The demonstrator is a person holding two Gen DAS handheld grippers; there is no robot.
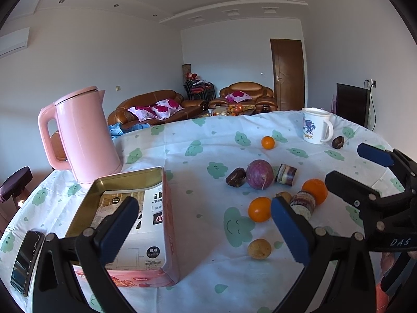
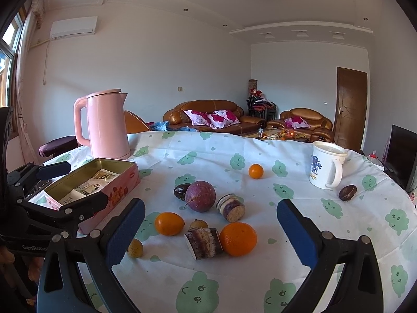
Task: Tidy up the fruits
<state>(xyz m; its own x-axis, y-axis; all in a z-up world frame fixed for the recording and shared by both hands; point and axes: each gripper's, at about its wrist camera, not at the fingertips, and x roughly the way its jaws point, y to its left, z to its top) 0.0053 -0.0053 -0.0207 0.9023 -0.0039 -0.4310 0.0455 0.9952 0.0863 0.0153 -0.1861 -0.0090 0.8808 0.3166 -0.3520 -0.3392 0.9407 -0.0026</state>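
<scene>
At the left edge of the round table, a dark phone [image 1: 27,260] lies just beside the open pink tin [image 2: 93,182], whose long axis runs away from the cameras toward the pink kettle [image 2: 108,125] standing behind it. The tin holds only a printed leaflet [image 1: 146,224]; its writing is too small to read, and a red logo on the near wall is blurred. The left gripper [image 1: 206,228] hangs over the tin's right rim with its blue pads spread wide, gripping nothing; bare tablecloth [image 2: 234,281] lies between its fingers.

Right of the tin the fruit sits in a loose cluster mid-table — a purple round fruit [image 2: 200,196] with a dark brown one [image 2: 181,191] touching its left side, two striped cane pieces [image 2: 231,207], both lying on their sides with cut ends facing right and front, a small orange [image 2: 169,223], a larger orange [image 2: 238,238] touching the nearer cane piece [image 2: 204,244], and two small tan fruits [image 2: 135,247]. Another small orange [image 2: 256,171] lies apart, farther back.

The right gripper [image 2: 211,230] is also open and empty — "DAS" shows on its body in the left view. Open cloth runs right to the white mug [image 2: 327,168], handle turned right, its blue print ending "HK", with a dark fruit [image 2: 347,192] just beside it near the table's right edge.
</scene>
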